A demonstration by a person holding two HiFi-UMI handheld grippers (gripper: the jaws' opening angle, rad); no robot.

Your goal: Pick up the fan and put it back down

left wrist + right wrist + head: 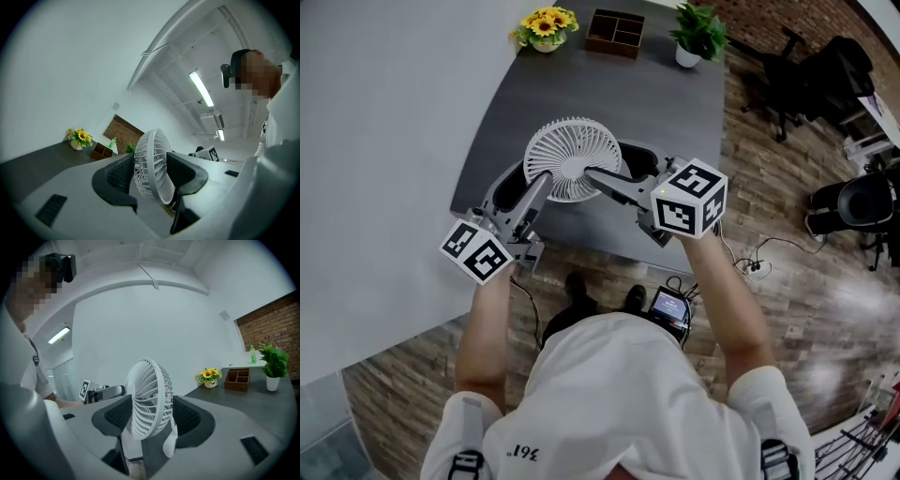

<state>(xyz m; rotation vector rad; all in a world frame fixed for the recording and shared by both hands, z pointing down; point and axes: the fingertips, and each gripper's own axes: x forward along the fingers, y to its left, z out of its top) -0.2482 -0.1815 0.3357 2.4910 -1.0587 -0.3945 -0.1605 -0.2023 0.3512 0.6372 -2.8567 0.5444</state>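
A small white fan point(572, 157) with a round grille is held up between both grippers, over the near edge of the dark grey table point(675, 103). My left gripper point(530, 183) is shut on the grille's left rim, its black pads on either side of the fan point(152, 166). My right gripper point(623, 169) is shut on the right rim. In the right gripper view the fan point(147, 397) stands upright between the pads. Its white stand point(171, 441) hangs below them, off the table. My left gripper point(149, 171) and my right gripper point(149, 416) face each other across the fan.
At the table's far end stand a pot of sunflowers point(546, 25), a brown wooden organiser point(615, 32) and a potted green plant point(698, 36). Black office chairs point(825, 75) are to the right on the wood floor. A small device point(668, 305) and cables lie by the person's feet.
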